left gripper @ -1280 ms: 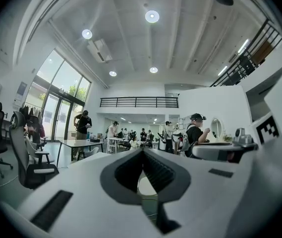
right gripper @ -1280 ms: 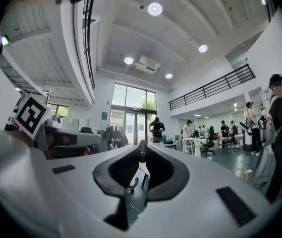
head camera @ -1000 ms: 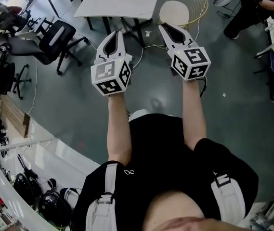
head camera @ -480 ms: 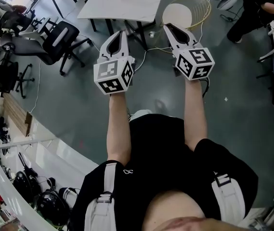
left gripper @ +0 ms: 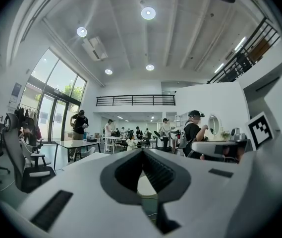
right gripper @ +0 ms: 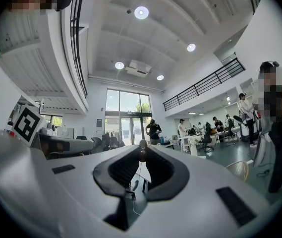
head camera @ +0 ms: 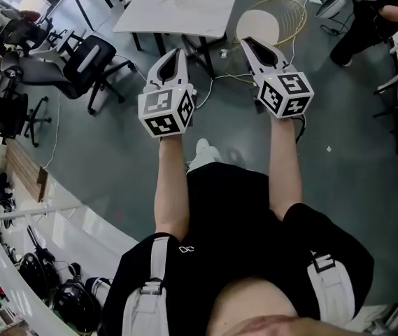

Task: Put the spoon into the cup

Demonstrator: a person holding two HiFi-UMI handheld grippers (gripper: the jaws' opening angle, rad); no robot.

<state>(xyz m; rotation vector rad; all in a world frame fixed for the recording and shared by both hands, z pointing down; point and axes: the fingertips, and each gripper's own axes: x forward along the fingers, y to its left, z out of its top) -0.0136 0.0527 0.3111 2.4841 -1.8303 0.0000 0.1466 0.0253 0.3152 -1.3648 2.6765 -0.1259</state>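
No spoon and no cup show in any view. A person holds both grippers out level over a grey floor. In the head view my left gripper [head camera: 173,52] has its jaws together with nothing between them. My right gripper [head camera: 247,41] stands beside it, jaws together and empty. In the left gripper view the left gripper [left gripper: 142,150] points into a large hall, its tips meeting. The right gripper [right gripper: 141,147] points toward tall windows, its tips touching too.
A white table [head camera: 185,5] stands just beyond the grippers, with a black office chair [head camera: 87,56] to its left and a round stool in a yellow wire frame [head camera: 267,19] to its right. A seated person [head camera: 373,12] is at far right. Shelves with helmets [head camera: 52,285] run along the lower left.
The white table and the stool have come a little closer in the head view. A white shoe now shows below the left gripper. Both grippers stay shut and empty.
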